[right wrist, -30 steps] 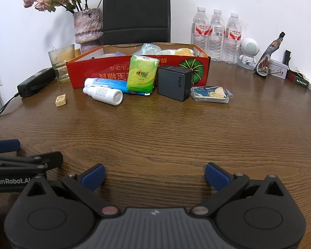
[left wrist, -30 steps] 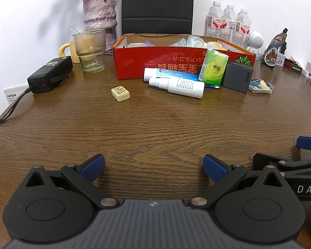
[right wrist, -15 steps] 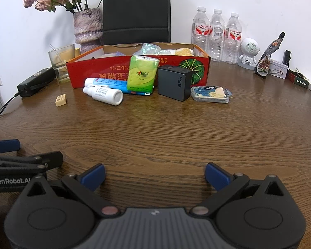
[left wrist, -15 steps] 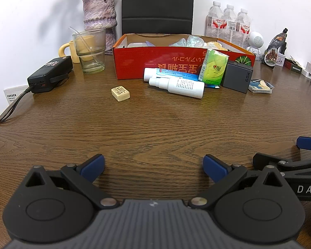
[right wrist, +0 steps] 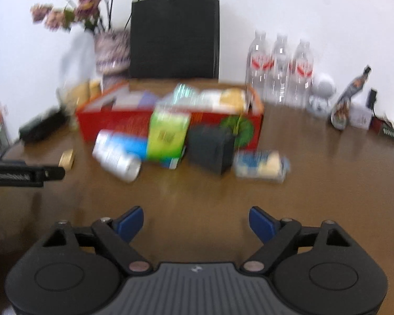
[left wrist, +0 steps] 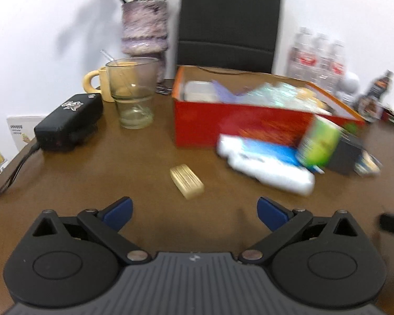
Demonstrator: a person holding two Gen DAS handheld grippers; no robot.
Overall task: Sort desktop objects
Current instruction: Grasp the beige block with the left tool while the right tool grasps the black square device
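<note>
My left hand-held gripper [left wrist: 194,208] is spread wide, empty, just short of the eraser [left wrist: 186,181] on the surface [left wrist: 144,162]. My right hand-held gripper [right wrist: 196,220] is spread too, empty; bottle [right wrist: 117,157], green pack [right wrist: 168,135] and charger [right wrist: 210,148] lie against the red box [right wrist: 113,120], far side.

Bright even light; motion blur; fisheye warping.

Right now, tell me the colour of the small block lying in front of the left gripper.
Pale yellow-gold small block, clearest in the left wrist view.
</note>
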